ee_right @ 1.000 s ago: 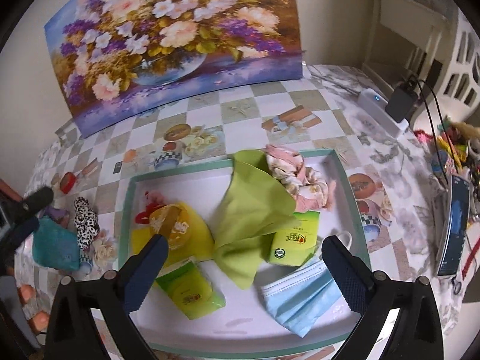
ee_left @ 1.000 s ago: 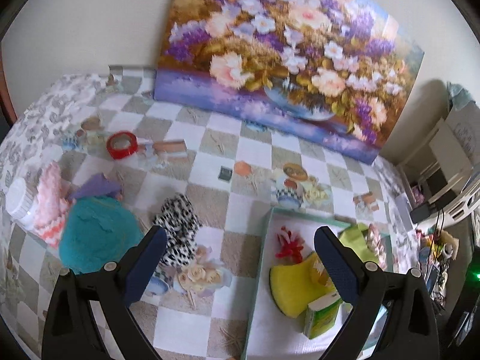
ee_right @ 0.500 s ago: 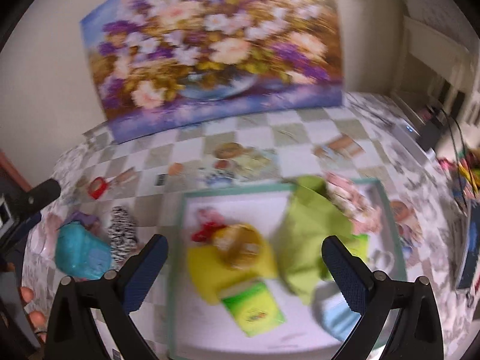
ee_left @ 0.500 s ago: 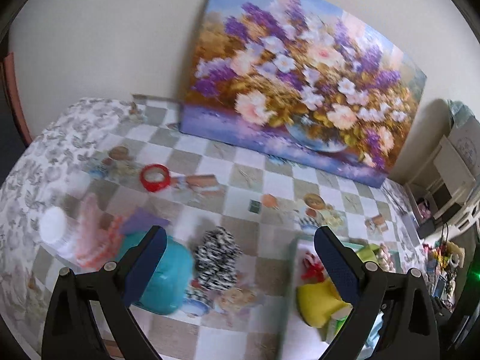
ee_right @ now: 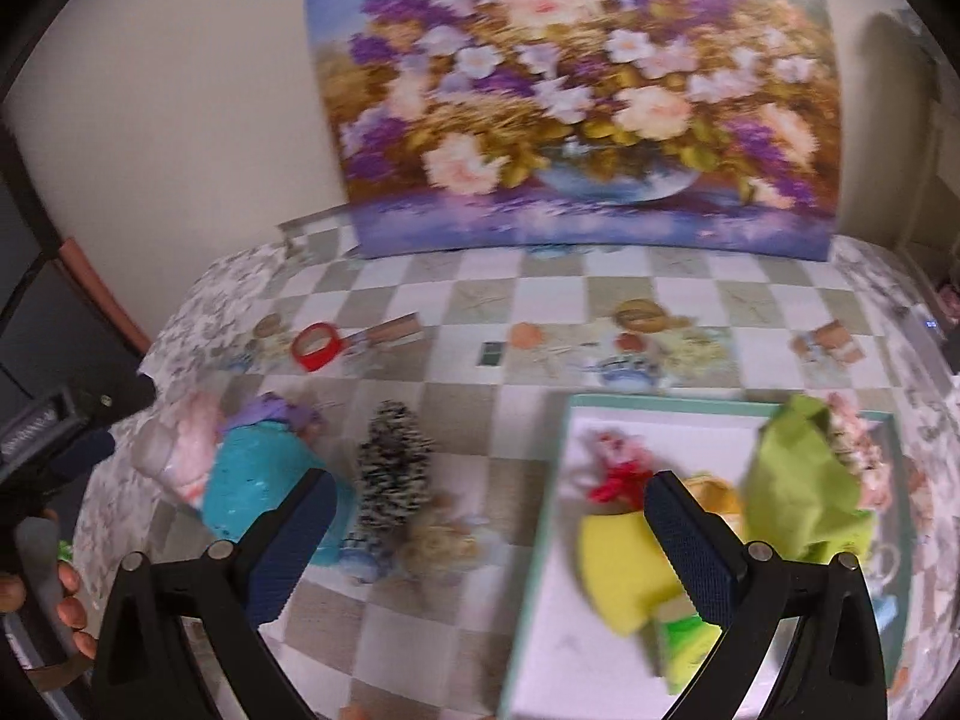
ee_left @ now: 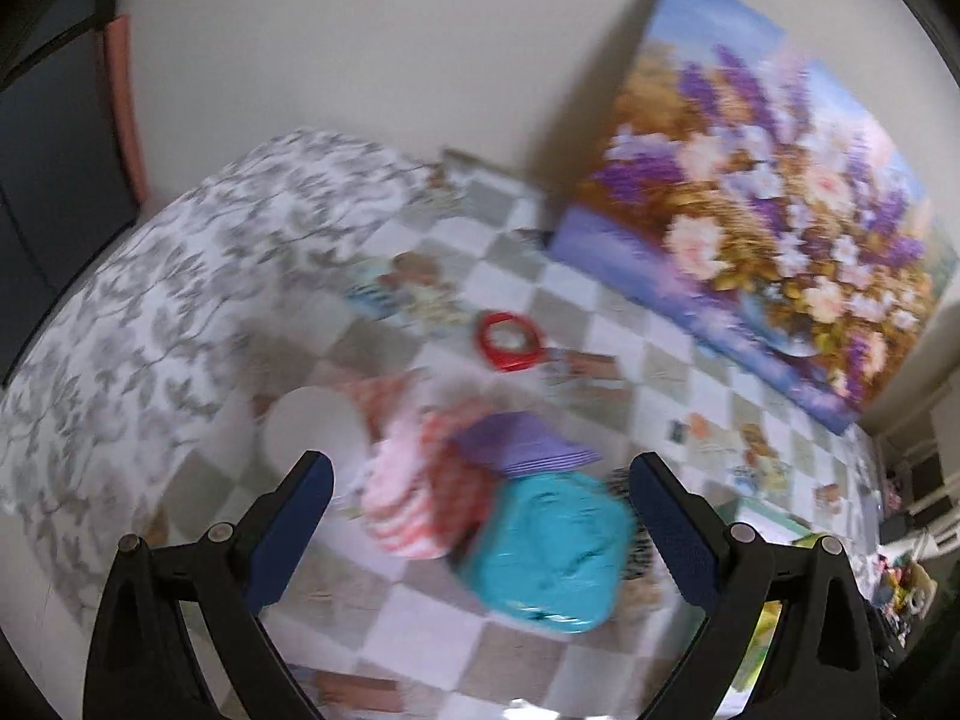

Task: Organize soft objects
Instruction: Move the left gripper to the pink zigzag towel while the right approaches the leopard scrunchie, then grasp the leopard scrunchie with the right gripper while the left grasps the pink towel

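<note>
My left gripper (ee_left: 480,528) is open and empty, hovering over a teal soft pouch (ee_left: 543,552), a pink-and-white striped cloth (ee_left: 402,498) and a purple cloth (ee_left: 522,441). My right gripper (ee_right: 489,531) is open and empty, above the table between a black-and-white spotted scrunchie (ee_right: 393,468) and the green-rimmed white tray (ee_right: 555,540). The tray holds a yellow sponge (ee_right: 618,564), a green cloth (ee_right: 798,480), a red-pink item (ee_right: 618,468) and a green packet (ee_right: 690,642). The teal pouch (ee_right: 258,480) also shows in the right wrist view. Both views are blurred.
A large flower painting (ee_right: 576,96) leans against the wall at the back of the checked tablecloth (ee_right: 540,282). A red tape roll (ee_left: 510,339) lies mid-table. A white round lid or jar (ee_left: 315,432) stands left of the striped cloth. The left gripper's body (ee_right: 54,432) is at the table's left edge.
Both grippers swung left. The left view moved from the tray onto the teal pouch and striped cloth. The right view moved off the tray's centre toward its left rim and the scrunchie.
</note>
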`<state>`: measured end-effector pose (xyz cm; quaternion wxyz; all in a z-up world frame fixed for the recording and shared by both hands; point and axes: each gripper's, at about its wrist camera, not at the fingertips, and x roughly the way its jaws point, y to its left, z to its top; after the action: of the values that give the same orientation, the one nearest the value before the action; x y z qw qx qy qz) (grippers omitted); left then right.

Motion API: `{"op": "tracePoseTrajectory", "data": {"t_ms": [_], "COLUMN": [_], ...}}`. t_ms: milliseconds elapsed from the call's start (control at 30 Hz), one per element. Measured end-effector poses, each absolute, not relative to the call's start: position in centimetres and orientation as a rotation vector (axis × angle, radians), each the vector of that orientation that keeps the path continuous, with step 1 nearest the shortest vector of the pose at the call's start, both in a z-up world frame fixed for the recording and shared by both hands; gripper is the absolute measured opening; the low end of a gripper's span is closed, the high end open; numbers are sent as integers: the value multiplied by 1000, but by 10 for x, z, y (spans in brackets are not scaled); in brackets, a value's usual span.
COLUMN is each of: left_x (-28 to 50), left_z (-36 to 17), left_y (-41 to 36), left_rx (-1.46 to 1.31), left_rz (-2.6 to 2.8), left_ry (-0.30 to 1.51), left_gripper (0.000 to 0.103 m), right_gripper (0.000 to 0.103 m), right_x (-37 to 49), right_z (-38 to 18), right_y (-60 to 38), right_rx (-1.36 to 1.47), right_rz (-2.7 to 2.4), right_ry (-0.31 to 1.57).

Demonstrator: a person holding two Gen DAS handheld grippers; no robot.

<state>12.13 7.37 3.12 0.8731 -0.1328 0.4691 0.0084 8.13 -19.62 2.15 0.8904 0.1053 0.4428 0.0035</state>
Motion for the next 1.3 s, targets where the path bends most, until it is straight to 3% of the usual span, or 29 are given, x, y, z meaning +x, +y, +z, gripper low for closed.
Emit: {"op": "tracePoseTrajectory", "data": {"t_ms": [133, 433, 767, 967, 1167, 1300], "left_x": [120, 120, 122, 124, 126, 128], "left_z": [16, -30, -59, -70, -81, -86], "left_y": [87, 107, 121, 126, 130, 129], "left_rx": [-336, -492, -572, -610, -651, -675], "left_rz": [39, 89, 172, 196, 197, 179], "left_ry": [1031, 1169, 1221, 1228, 1244, 1251], "left_gripper": [99, 99, 97, 84, 81, 67], "right_gripper": [101, 78, 65, 58, 54, 52], "right_x": [88, 101, 114, 120, 125, 128], "right_z": [7, -32, -59, -71, -80, -85], "right_y": [-178, -163, -157, -156, -154, -151], "right_rx": [215, 250, 288, 321, 341, 346], "right_rz": [47, 101, 131, 146, 159, 167], "right_ry": [952, 1042, 1082, 1093, 1103, 1110]}}
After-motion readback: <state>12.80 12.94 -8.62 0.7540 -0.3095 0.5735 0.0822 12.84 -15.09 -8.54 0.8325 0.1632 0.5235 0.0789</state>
